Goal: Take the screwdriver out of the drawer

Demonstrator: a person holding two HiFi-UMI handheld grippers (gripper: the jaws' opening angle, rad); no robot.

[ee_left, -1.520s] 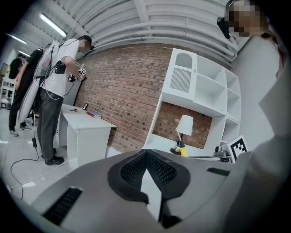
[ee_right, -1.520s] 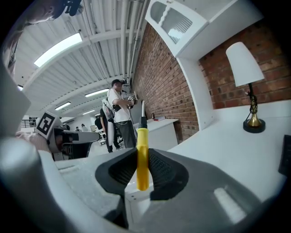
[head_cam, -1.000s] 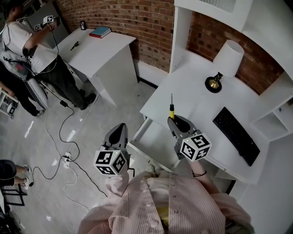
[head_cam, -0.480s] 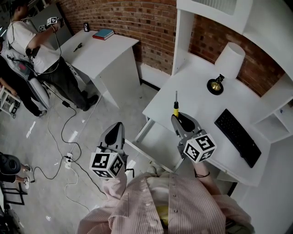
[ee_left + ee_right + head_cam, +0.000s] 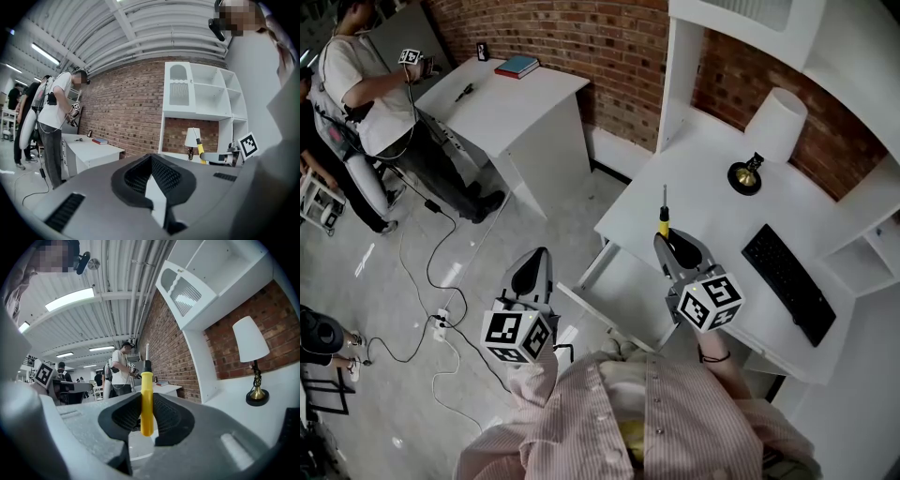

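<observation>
The screwdriver has a yellow handle and a thin metal shaft that points up. My right gripper is shut on its handle and holds it upright over the front edge of the white desk. In the right gripper view the yellow handle is clamped between the dark pads. The white drawer stands pulled out below, between my two grippers. My left gripper hangs over the floor left of the drawer, its jaws shut with nothing in them. The left gripper view also catches the screwdriver.
On the desk stand a white lamp and a black keyboard. A second white table with a book is at the back left, with people beside it. Cables trail over the grey floor.
My left gripper has lifted a little beside the drawer. The right gripper keeps the screwdriver in nearly the same place. The person at the far table has shifted.
</observation>
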